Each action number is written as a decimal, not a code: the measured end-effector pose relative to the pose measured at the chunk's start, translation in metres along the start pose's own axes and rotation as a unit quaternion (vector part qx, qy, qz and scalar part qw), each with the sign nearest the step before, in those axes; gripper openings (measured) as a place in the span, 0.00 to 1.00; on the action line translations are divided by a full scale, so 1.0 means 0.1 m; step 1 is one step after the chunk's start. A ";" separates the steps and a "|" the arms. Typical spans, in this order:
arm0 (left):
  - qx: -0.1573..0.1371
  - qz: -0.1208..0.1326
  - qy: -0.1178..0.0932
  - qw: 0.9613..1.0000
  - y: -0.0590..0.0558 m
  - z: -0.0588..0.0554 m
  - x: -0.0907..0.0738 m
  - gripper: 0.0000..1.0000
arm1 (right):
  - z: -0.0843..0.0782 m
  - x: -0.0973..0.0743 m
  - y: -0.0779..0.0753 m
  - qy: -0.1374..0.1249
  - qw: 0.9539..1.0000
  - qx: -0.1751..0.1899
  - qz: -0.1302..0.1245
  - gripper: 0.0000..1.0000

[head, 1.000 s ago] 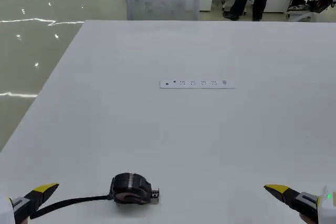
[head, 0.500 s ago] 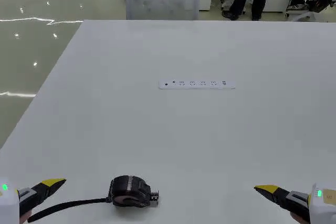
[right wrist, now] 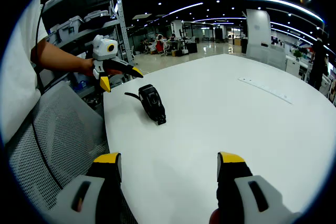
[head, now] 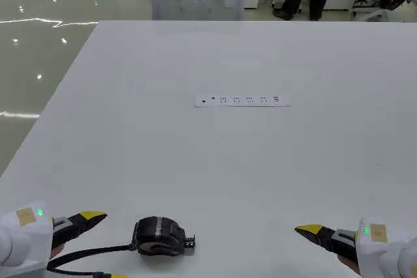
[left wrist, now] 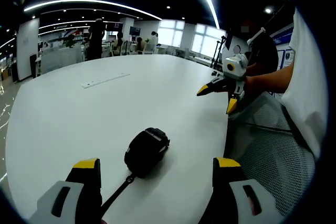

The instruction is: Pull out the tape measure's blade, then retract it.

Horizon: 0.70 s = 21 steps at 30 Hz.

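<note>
White workbench (head: 208,148), black tape measure (head: 159,236) at 7 o'clock, left gripper (left wrist: 156,163) jaws wide beside it, right gripper (right wrist: 169,157) wide at 5 o'clock

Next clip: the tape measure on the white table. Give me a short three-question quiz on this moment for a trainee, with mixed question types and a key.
1. True or false: the blade of the tape measure is pulled out across the table.
2. Which gripper is nearer the tape measure? A. the left gripper. B. the right gripper. C. both touch it.
3. What long white thing lies flat farther up the table, beyond the tape measure?

Key:
1. False. The blade sits inside the case.
2. A. Both grippers are open and neither touches the tape measure.
3. The power strip.
</note>
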<state>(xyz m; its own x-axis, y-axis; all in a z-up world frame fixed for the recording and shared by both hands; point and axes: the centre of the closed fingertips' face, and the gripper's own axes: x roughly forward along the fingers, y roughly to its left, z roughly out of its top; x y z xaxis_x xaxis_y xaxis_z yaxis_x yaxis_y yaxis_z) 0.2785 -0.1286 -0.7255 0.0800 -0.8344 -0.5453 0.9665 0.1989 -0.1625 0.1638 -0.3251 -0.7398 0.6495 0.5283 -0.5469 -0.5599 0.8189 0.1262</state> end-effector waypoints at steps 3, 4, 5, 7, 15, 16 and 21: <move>-0.003 -0.009 0.002 1.000 0.01 0.01 0.06 0.84 | 0.00 0.05 0.00 0.005 1.000 -0.004 0.005 0.74; -0.005 -0.011 0.002 1.000 0.02 0.01 0.07 0.84 | 0.01 0.06 0.00 0.005 1.000 -0.004 0.007 0.74; -0.002 -0.012 0.005 1.000 0.04 0.00 0.09 0.83 | 0.01 0.08 -0.01 0.005 1.000 -0.004 0.008 0.74; 0.001 -0.016 0.012 1.000 0.05 -0.03 0.12 0.83 | 0.00 0.10 -0.01 0.008 1.000 -0.005 0.011 0.74; 0.015 -0.027 0.025 0.999 0.14 -0.07 0.22 0.81 | -0.03 0.19 -0.05 0.019 1.000 -0.007 0.019 0.73; 0.016 -0.030 0.026 0.999 0.14 -0.08 0.23 0.81 | -0.03 0.20 -0.04 0.020 1.000 -0.007 0.020 0.73; 0.015 -0.037 0.035 0.999 0.16 -0.11 0.29 0.79 | -0.04 0.25 -0.04 0.027 0.999 -0.008 0.028 0.73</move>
<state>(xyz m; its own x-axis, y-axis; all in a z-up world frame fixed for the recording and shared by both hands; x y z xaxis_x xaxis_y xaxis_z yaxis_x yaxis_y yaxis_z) 0.2940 -0.1444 -0.7531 -0.0079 -0.8075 -0.5898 0.9761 0.1219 -0.1799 0.1806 -0.3161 -0.7577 0.5882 0.5599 -0.5835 -0.6027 0.7846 0.1453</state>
